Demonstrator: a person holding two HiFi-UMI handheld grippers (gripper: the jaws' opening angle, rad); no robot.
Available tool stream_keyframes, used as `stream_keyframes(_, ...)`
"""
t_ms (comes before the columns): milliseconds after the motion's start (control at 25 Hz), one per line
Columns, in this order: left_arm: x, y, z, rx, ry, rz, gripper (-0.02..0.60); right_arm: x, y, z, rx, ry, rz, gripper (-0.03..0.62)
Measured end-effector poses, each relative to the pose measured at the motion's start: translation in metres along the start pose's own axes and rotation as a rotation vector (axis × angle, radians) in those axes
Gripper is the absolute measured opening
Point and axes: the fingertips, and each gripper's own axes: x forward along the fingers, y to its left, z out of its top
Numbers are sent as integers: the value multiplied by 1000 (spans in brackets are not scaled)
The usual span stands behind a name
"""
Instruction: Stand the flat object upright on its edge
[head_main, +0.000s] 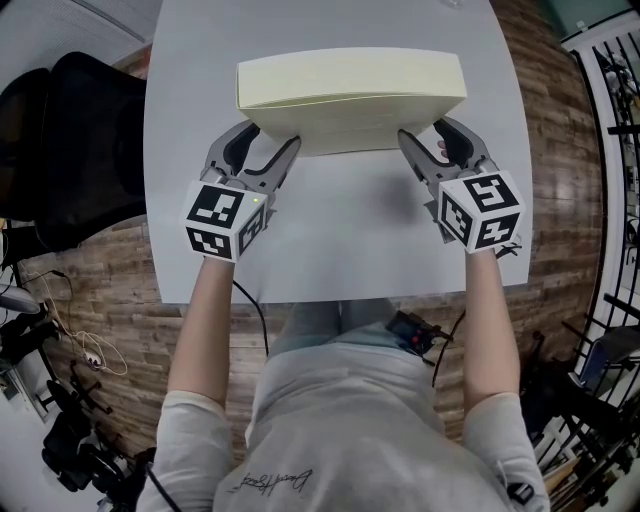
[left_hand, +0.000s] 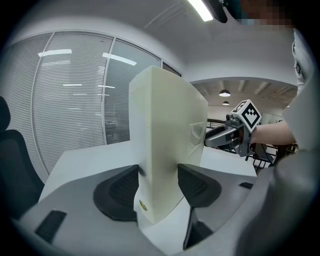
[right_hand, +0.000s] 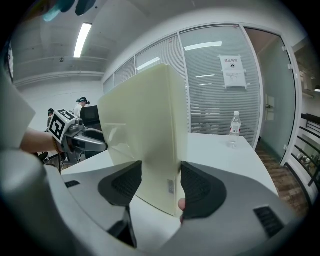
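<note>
**A:** Where is the cream, flat rectangular box (head_main: 350, 95)?

**B:** It stands upright on its long edge at the far middle of the pale grey worktop (head_main: 340, 240), with a broad face turned to the near side.

**A:** And the grippers?

**B:** The left hand-held gripper (head_main: 272, 137) straddles the box's left end and the right hand-held gripper (head_main: 422, 131) its right end. Both have their jaws spread, with the pads just beside the box's faces and not squeezing.

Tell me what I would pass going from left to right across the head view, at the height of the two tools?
In order: black chair → left gripper → cream flat box → right gripper → black metal railing.
</note>
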Motion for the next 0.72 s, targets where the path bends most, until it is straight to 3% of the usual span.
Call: stream_keyframes(720,-1,0,3,11,8,41,264,-1,1,0,11,-6,15,266)
